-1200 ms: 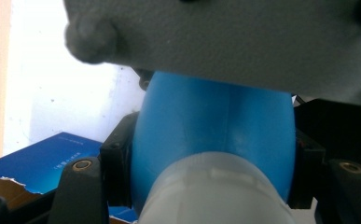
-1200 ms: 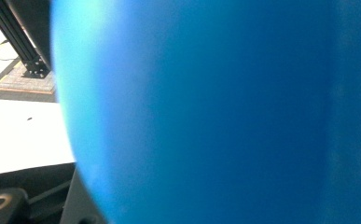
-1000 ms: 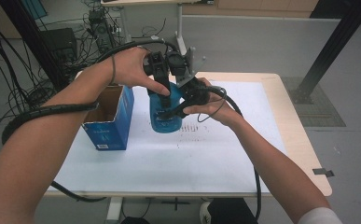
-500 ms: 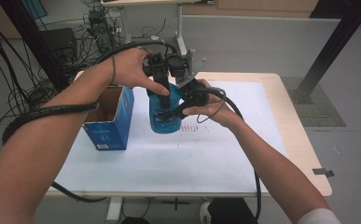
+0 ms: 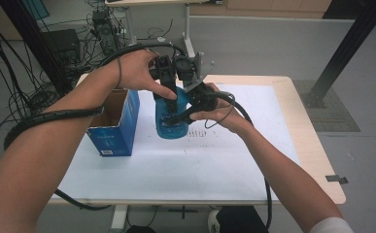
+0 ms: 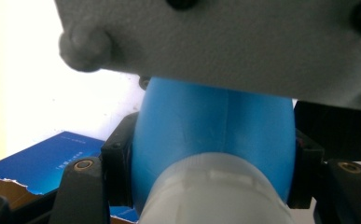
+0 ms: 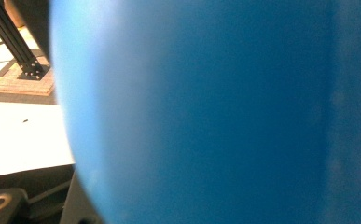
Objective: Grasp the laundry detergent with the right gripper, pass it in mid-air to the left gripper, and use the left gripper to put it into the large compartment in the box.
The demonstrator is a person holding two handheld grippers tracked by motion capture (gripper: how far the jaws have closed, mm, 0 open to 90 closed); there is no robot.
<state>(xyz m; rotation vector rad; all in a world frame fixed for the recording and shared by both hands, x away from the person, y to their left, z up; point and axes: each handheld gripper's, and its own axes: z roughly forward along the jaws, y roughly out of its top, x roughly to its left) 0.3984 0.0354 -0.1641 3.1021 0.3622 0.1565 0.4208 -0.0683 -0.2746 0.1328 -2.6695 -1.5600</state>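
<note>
A blue plastic bottle [image 5: 170,124] with a whitish cap [image 6: 215,191] is held upright over the table, with both grippers on it. My left gripper [image 5: 169,95] comes down from above and is shut on the bottle's upper part. In the left gripper view, its black fingers [image 6: 117,170] press both sides of the blue body [image 6: 206,126] just past the cap. My right gripper [image 5: 184,113] comes in from the right and is shut on the bottle's side. The blue wall [image 7: 215,112] fills most of the right gripper view, very close and blurred.
An open blue cardboard box [image 5: 113,132] stands left of the bottle on the white-covered table [image 5: 253,165]. Its torn flap shows in the left gripper view [image 6: 33,163]. A grey plate [image 6: 215,42] hangs close over that view. Cables trail off the table's left and front edges.
</note>
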